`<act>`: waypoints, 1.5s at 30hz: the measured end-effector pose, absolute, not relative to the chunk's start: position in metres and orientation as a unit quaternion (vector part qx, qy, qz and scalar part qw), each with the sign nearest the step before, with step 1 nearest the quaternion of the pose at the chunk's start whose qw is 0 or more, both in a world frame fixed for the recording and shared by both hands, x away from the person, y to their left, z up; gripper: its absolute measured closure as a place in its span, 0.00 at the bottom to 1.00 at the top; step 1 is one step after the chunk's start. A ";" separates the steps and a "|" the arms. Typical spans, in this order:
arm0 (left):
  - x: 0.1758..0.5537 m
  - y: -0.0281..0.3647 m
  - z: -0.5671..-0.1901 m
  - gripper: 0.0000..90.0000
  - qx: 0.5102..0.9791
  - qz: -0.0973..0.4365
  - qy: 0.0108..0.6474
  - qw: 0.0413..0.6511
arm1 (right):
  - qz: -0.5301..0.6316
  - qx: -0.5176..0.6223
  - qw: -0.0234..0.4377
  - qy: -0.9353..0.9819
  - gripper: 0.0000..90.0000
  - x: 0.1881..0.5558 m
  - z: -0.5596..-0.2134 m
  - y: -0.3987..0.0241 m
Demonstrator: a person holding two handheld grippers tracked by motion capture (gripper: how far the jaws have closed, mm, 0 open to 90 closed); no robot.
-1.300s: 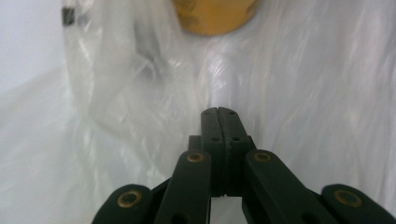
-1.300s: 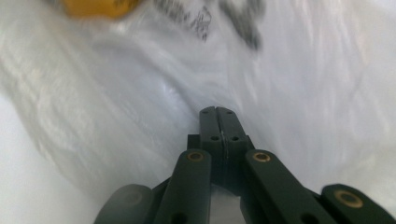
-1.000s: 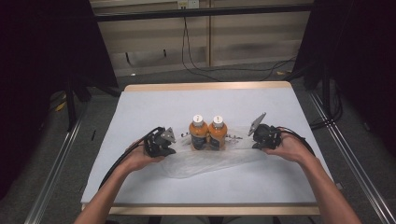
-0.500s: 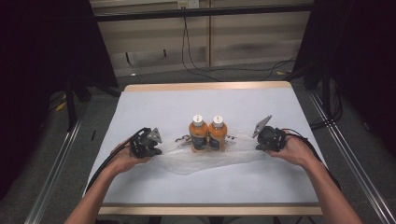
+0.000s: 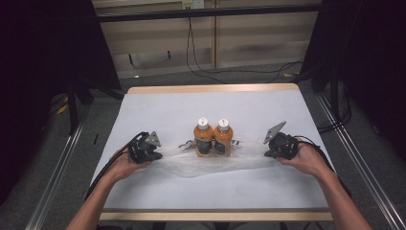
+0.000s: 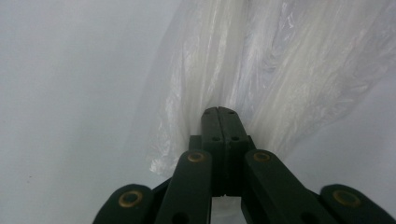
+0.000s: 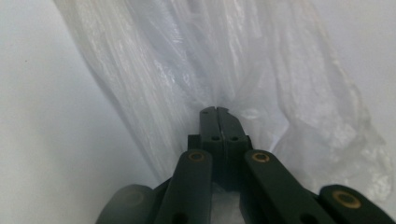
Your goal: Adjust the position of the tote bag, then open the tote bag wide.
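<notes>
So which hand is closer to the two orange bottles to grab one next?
Neither: left tool and right tool both stay clamped on the clear plastic bag, with the two orange bottles roughly midway.

Labels on the two bottles (image 5: 213,137) are too small to read. The clear bag (image 6: 261,70) runs off the top of both gripper views, and forearms are cut by the bottom edge.

Clear plastic bag (image 5: 210,163) stretched flat, bottles (image 5: 213,137) upright
</notes>
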State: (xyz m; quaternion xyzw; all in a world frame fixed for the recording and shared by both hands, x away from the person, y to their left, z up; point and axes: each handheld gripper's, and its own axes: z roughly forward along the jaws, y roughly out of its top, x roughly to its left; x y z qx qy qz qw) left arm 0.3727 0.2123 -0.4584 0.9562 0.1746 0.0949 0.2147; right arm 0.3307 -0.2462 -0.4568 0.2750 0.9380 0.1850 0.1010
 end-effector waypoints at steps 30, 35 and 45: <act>0.372 0.243 -0.455 1.00 0.892 0.074 0.245 0.373 | 0.294 0.305 0.114 0.898 1.00 0.331 -0.450 -0.257; 0.368 0.244 -0.447 0.96 0.876 0.076 0.250 0.406 | 0.338 0.313 0.120 0.879 1.00 0.327 -0.446 -0.260; 0.356 0.235 -0.426 0.87 0.846 0.077 0.238 0.470 | 0.400 0.318 0.116 0.852 0.89 0.322 -0.435 -0.262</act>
